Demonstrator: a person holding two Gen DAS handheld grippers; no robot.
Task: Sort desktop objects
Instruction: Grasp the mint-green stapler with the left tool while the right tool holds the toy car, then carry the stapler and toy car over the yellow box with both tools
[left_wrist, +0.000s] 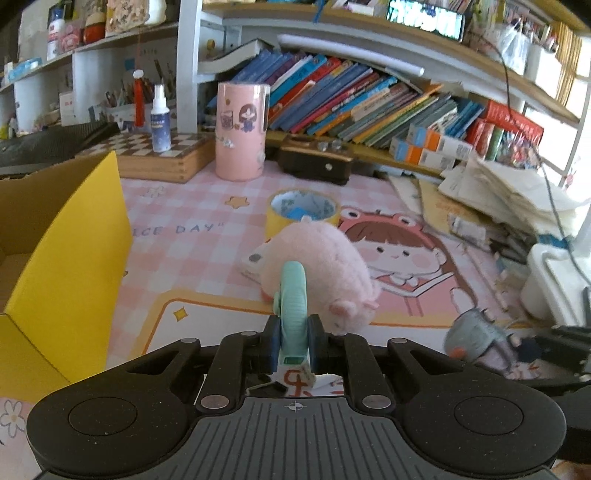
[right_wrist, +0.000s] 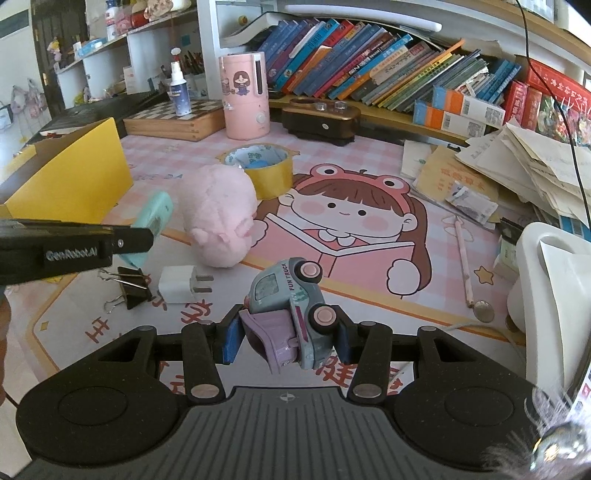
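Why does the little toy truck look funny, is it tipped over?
Yes, tipped. The toy truck lies on its side between the right gripper fingers, its pink wheels facing sideways toward the camera instead of down at the desk mat.

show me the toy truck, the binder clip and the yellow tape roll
toy truck (right_wrist: 291, 306): right wrist view, on its blue-grey side panel
binder clip (right_wrist: 135, 286): right wrist view, on its black body
yellow tape roll (right_wrist: 271, 177): right wrist view, on its yellow outer wall
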